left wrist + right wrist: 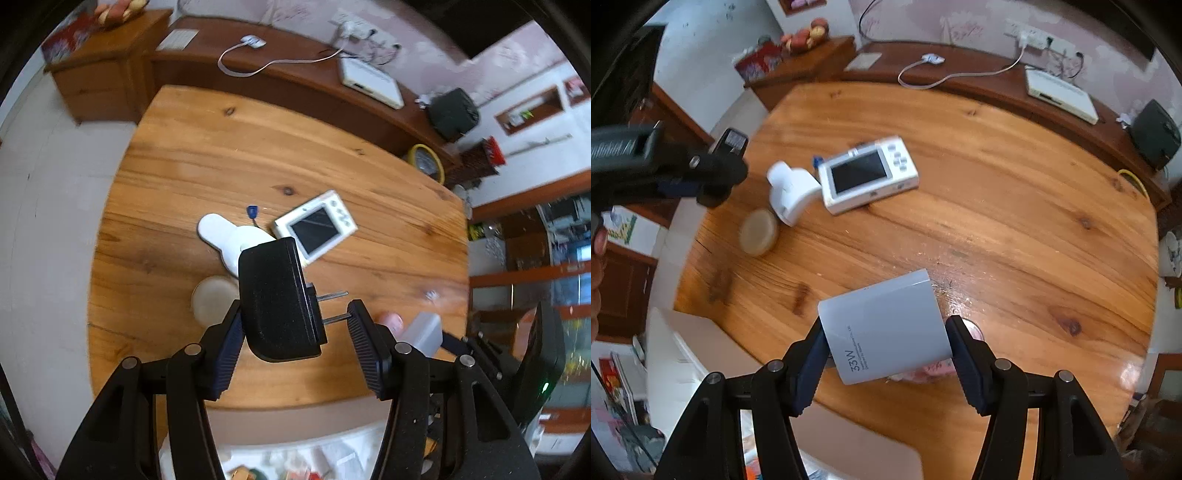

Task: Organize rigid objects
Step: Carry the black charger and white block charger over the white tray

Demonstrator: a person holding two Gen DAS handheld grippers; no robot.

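My left gripper (295, 332) is shut on a black plug adapter (277, 299). One pad presses its back and the other meets a prong tip. It hangs above the round wooden table (258, 155). My right gripper (886, 354) is shut on a white 33W charger (886, 325), also held off the table. On the table lie a white device with a screen (316, 227) (868, 173), a white bracket (221, 232) (790, 188), a round beige disc (212, 299) (759, 232) and a small blue piece (252, 211). The right wrist view shows the left gripper (713, 177) at the table's left edge.
A pink object (971, 328) lies on the table under the white charger. A pale box (701, 350) stands off the table's near-left edge. Behind the table, a dark sideboard (295, 77) carries a white router (371, 83), a cable and a black box (452, 110).
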